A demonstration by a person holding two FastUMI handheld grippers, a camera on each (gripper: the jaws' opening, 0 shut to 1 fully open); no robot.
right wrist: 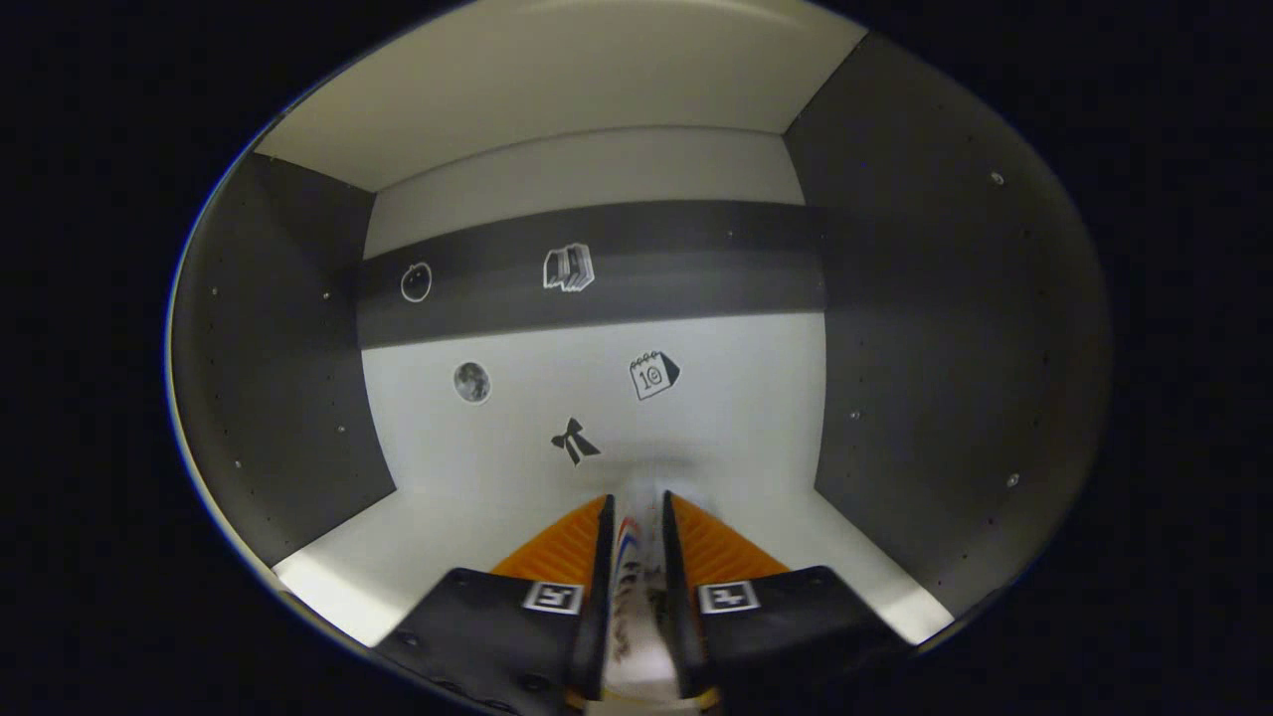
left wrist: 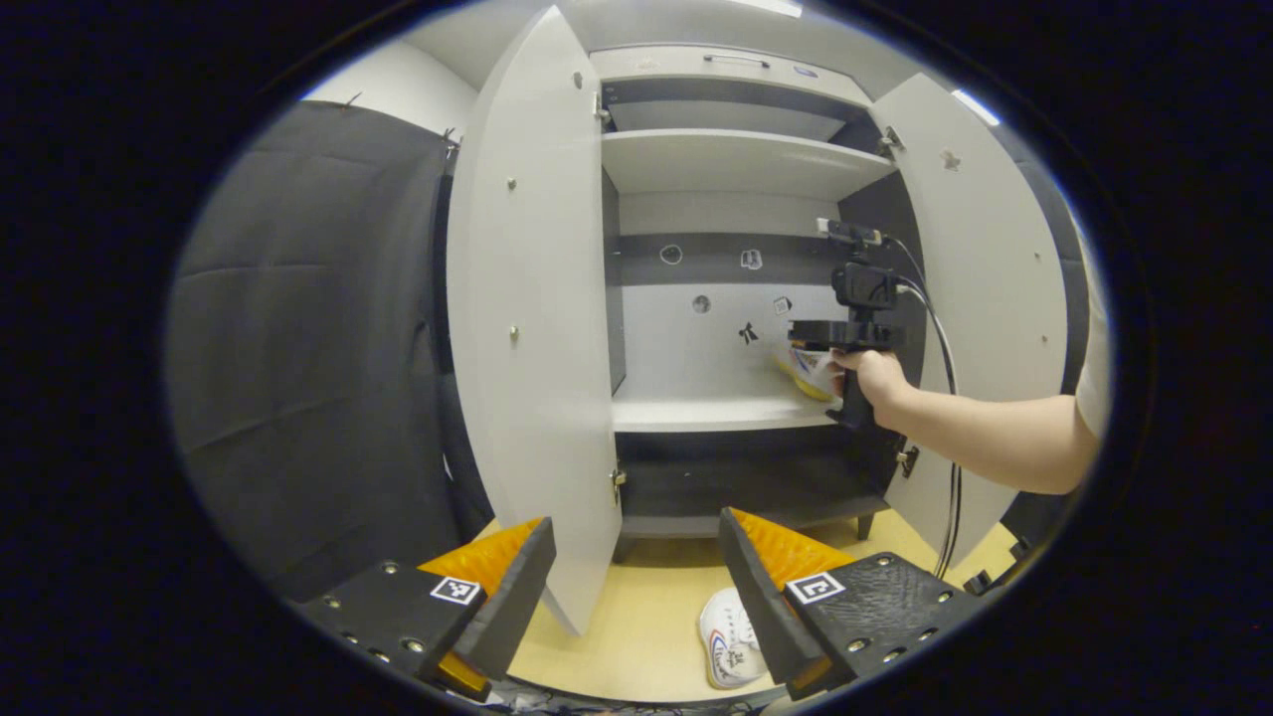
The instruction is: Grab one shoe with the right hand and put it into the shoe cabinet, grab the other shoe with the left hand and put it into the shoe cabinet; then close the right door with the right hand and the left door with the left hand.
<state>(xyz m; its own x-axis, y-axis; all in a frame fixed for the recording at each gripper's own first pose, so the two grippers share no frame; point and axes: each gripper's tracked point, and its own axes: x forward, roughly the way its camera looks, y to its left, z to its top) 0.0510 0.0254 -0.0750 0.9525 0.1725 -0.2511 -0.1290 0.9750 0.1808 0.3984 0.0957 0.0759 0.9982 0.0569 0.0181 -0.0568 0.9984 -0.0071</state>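
At the bottom centre of the right gripper view, the right gripper [right wrist: 635,557] is clamped on the first shoe [right wrist: 629,587], a thin white edge with printed marks pinched between both fingers. That gripper is inside the shoe cabinet [left wrist: 736,159], above the middle shelf [right wrist: 448,527]. In the left gripper view the same gripper [left wrist: 811,343] shows centre right, carried by a hand [left wrist: 875,376], with the shoe [left wrist: 811,370] over that shelf's right end.

Judgement: the placing step is in hand. To do it well, lower until the sole rests flat on the shelf, clear of the front edge, then release and withdraw straight back.

Bottom centre of the left gripper view: the left gripper [left wrist: 636,587] stands wide apart, holding nothing. The second shoe [left wrist: 728,641] lies on the floor [left wrist: 646,617] just beside its right finger. Both doors, left [left wrist: 532,298] and right [left wrist: 980,278], stand open.
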